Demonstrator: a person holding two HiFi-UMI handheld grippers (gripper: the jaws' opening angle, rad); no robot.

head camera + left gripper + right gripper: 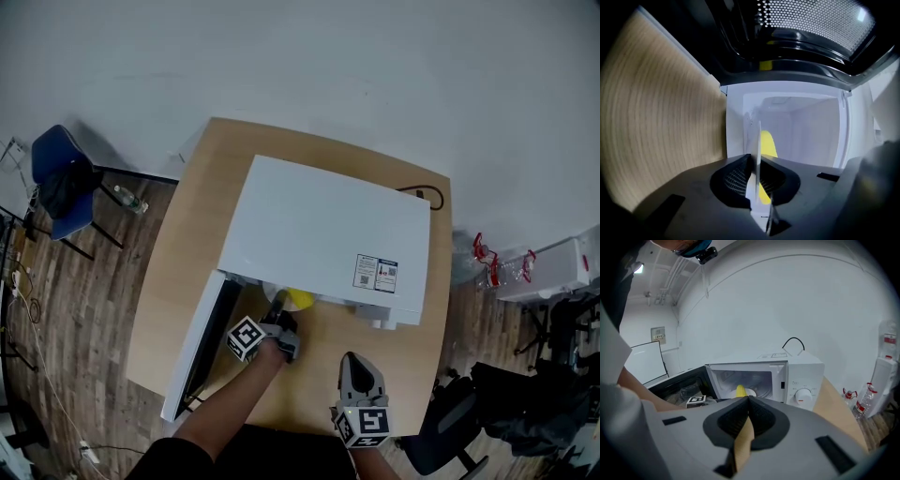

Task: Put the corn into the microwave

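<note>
Left gripper view, panel (a).

Reader: What sits between the jaws?

Operator: My left gripper (756,174) is clenched on the rim of a white plate (756,136), seen edge-on here. The corn (768,143) lies on that plate. I hold the rim rather than the cob, I judge, so that the cob rides in undisturbed.

Reader: Where is the corn now?

Operator: Just inside the mouth of the microwave (328,230), whose door (195,352) hangs open at the left over the table (183,244).

Reader: And the other tool?

Operator: My right gripper (354,362) hangs in front of the oven, jaws together on nothing, probably free to shut the door.
</note>
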